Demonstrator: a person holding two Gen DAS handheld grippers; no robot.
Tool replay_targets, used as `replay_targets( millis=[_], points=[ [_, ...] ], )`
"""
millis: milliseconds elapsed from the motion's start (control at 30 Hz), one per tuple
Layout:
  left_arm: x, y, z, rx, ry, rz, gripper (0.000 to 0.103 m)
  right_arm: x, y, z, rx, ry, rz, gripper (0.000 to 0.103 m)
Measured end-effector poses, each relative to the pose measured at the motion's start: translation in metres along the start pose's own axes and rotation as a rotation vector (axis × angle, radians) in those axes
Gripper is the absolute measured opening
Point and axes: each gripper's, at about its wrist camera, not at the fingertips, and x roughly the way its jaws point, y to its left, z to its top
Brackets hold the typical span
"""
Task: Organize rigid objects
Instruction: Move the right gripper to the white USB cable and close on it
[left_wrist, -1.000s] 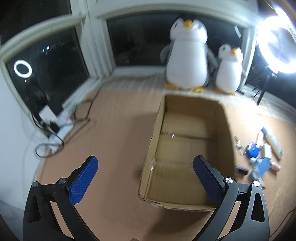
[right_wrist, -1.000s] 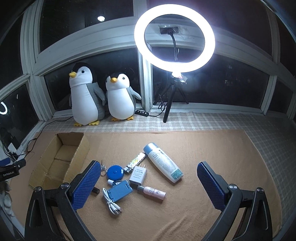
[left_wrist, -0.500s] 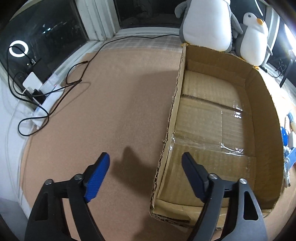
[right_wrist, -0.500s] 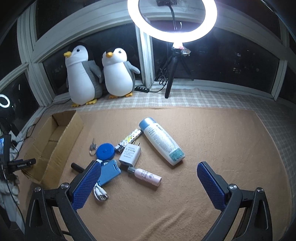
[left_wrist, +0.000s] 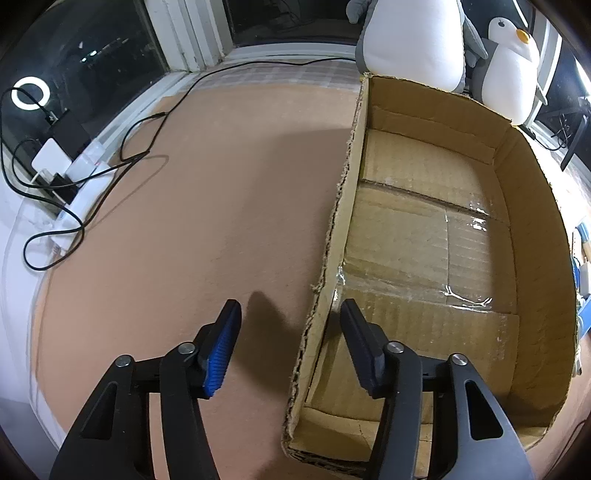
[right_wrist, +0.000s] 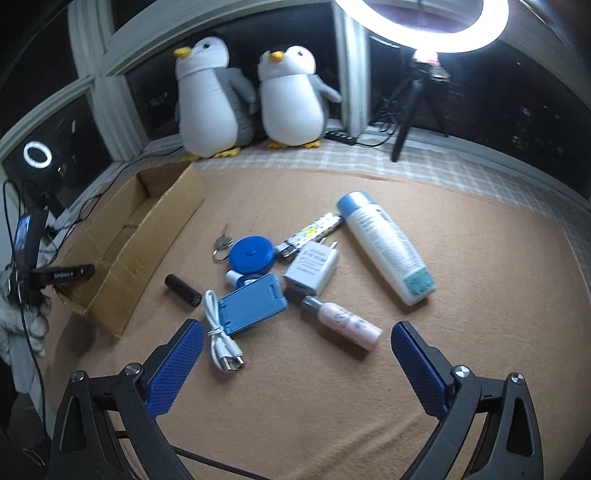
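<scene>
My left claw (left_wrist: 290, 321) straddles the box (left_wrist: 332, 236) wall, jaws apart, ready to steady it. My right claw (right_wrist: 295, 343), wide apart and empty, should grab the pink bottle (right_wrist: 341, 321) next.

Ring light (right_wrist: 421, 26) glare; dim, fisheye-warped edges

Left tool (left_wrist: 290, 325) straddles cardboard box (left_wrist: 532, 206) left wall, fingers apart, not touching.
</scene>
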Motion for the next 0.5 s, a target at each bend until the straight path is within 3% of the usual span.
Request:
replay_targets(
  millis=[500],
  points=[
    [0.0,-0.01,0.002,0.03,-0.015,-0.009,0.033,0.049,0.054,-0.006,-0.239,0.154,0.086,0.047]
  ],
)
